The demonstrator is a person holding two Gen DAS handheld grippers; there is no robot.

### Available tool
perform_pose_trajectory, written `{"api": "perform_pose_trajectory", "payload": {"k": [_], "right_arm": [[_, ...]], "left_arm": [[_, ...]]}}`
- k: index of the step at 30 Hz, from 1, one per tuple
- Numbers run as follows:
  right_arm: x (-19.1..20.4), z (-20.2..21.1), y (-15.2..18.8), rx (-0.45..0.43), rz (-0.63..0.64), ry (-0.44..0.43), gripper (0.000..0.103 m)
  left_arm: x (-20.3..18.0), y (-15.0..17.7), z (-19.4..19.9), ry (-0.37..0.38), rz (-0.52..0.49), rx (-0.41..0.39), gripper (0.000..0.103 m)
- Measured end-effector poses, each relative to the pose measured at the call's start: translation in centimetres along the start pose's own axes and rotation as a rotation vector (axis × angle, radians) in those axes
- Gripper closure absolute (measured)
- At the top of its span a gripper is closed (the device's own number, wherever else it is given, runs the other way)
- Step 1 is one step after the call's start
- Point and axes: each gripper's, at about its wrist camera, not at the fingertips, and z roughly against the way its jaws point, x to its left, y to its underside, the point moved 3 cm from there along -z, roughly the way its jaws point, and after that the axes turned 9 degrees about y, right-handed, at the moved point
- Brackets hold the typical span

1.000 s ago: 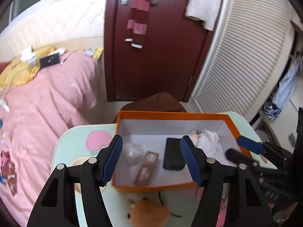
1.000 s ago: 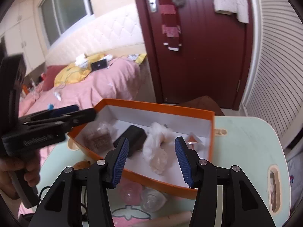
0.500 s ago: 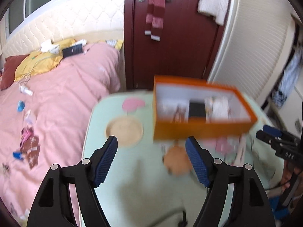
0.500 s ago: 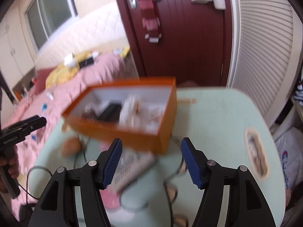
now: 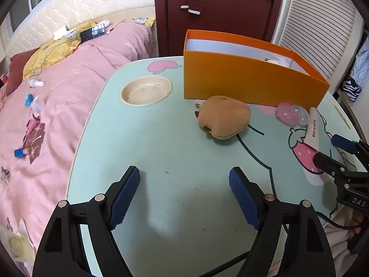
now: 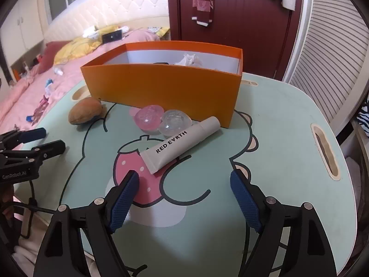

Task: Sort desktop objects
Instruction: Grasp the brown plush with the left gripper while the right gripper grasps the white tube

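An orange box (image 5: pixel 249 80) (image 6: pixel 166 92) stands at the back of the mint-green table (image 5: pixel 161 161) (image 6: pixel 276 161), with white crumpled paper (image 6: pixel 190 60) and a dark item showing above its rim. In front of it lie a brown plush toy (image 5: pixel 222 120) (image 6: pixel 85 114), a pink ball (image 5: pixel 286 115) (image 6: pixel 148 117), a clear ball (image 5: pixel 301 117) (image 6: pixel 175 122) and a white RED EARTH tube (image 5: pixel 312 128) (image 6: pixel 182 145). My left gripper (image 5: pixel 184 196) (image 6: pixel 34 142) is open and empty, low over the table's front. My right gripper (image 6: pixel 184 198) (image 5: pixel 332 150) is open and empty, just short of the tube.
A round cream recess (image 5: pixel 146 90) is set in the table's left corner, and a slot handle (image 6: pixel 325 152) at the right edge. A pink bed (image 5: pixel 46 103) with scattered small things lies to the left. A dark red door (image 6: pixel 230 23) and a slatted wardrobe (image 6: pixel 334 46) stand behind.
Both grippers have pulled back from above the box and dropped low over the table's front. The box now stands farther off; its contents are mostly hidden by its wall.
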Motion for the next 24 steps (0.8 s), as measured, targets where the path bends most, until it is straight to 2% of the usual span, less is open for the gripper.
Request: {"api": "perform_pose_trajectory", "payload": {"k": [5,10,14,15,16,20,24], "right_arm": [[-0.1,-0.1,-0.1,0.002,0.004,0.0,0.02],[0.3,-0.1,-0.2,0.006,0.012,-0.004,0.016],[0.3,-0.3,-0.4,0.012,-0.002,-0.005,0.012],[0.2,-0.4,-0.6,0.014,-0.012,-0.007,0.012],[0.1,-0.5,-0.7,0.016,-0.023,-0.008,0.011],[-0.3,-1.5,-2.1,0.043,-0.066,-0.016,0.011],[-0.4,-2.4,-3.5,0.057,-0.117,-0.037,0.011]], "left_arm": [[-0.1,-1.6,-0.2,0.059,0.009,-0.005,0.023],[-1.5,-4.9,-1.2,0.032,-0.087,-0.026,0.023],[-2.5,-6.6,-3.9,0.04,-0.139,0.013,0.023],[-2.5,-6.8,-4.6,0.058,-0.135,0.03,0.027],[-2.5,-6.9,-4.8,0.077,-0.128,0.037,0.057],[-3.2,-6.6,-3.9,0.116,-0.162,0.04,0.06],[-2.7,-6.7,-2.5,0.115,-0.162,0.013,0.06]]}}
